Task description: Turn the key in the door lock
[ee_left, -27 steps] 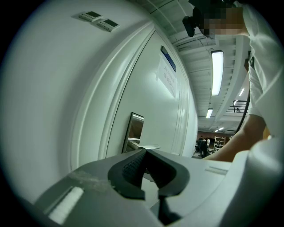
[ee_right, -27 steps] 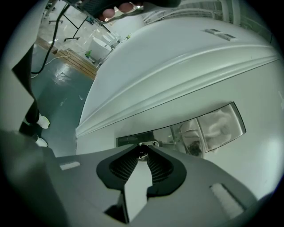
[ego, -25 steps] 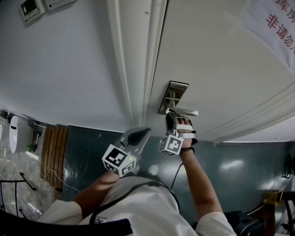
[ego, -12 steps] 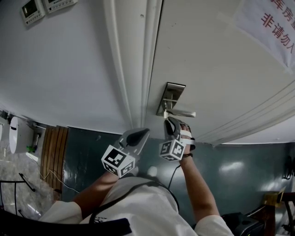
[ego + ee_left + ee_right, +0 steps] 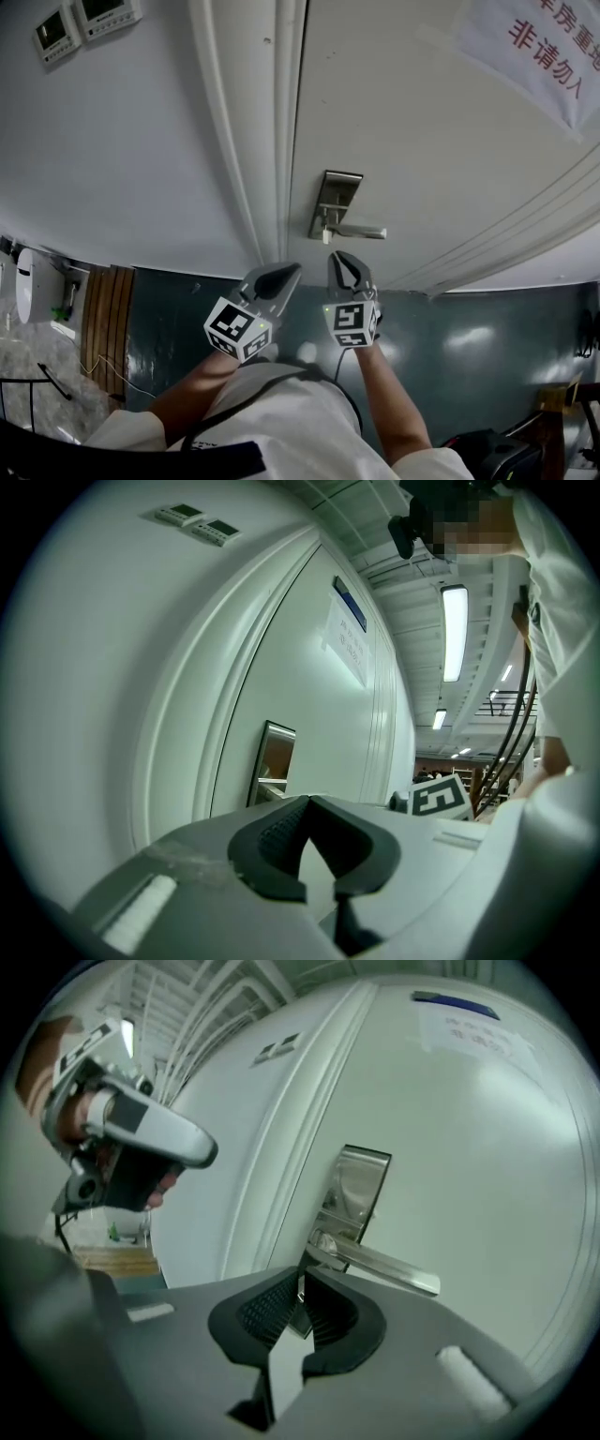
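A steel lock plate (image 5: 337,192) with a lever handle (image 5: 364,232) is on the white door (image 5: 422,141). The key (image 5: 327,237) shows as a small piece at the plate's lower end. My right gripper (image 5: 343,257) hangs a short way back from it, apart from the lock. Its jaws are closing and nearly meet, with nothing between them. In the right gripper view the plate (image 5: 361,1180) and lever (image 5: 384,1265) lie just beyond the right gripper (image 5: 302,1283). My left gripper (image 5: 291,269) waits beside the door frame, shut and empty, with the left gripper (image 5: 307,803) facing the plate (image 5: 272,761).
The moulded door frame (image 5: 262,141) runs just left of the lock. Two wall control panels (image 5: 80,21) sit at the upper left. A notice with red print (image 5: 553,47) is taped on the door. A slatted wooden bench (image 5: 108,309) stands on the dark floor.
My right gripper has let go at the key, drawn back from the lock toward me and rolled, its jaws coming together. The left gripper has stayed where it was.
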`<state>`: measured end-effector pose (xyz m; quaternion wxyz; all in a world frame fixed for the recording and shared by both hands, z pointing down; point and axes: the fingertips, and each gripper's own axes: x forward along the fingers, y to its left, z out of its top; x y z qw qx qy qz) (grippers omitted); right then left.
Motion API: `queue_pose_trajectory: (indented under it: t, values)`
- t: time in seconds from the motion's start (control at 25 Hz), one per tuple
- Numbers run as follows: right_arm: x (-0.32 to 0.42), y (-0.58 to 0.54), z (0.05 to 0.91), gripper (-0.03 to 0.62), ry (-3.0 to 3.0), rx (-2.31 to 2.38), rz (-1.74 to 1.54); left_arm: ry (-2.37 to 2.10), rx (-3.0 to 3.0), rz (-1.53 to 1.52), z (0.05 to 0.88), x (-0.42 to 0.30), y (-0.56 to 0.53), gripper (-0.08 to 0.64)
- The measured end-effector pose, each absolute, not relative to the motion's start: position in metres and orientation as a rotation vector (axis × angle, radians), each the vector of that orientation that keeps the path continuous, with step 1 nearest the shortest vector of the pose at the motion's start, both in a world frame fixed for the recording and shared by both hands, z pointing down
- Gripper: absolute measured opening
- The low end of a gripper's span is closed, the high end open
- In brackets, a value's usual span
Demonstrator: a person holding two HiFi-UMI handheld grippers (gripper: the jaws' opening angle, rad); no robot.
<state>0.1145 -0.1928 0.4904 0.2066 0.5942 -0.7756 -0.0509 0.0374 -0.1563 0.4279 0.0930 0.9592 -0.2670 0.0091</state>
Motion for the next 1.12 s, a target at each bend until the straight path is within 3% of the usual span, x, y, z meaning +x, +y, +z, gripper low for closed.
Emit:
queue_pose_trajectory:
  t: [0.44,1.12]
  values:
    - [0.141,-0.158,0.444,0.009,-2.341,1.959,0.140,-0.792,2.870,-0.003,0.415,0.039,-0.159,0.005]
    - [0.144,-0.140,0.437,0.008,-2.387,1.993,0.214,-0.778,2.879,-0.019,0.407,0.048,-0.156,0.005]
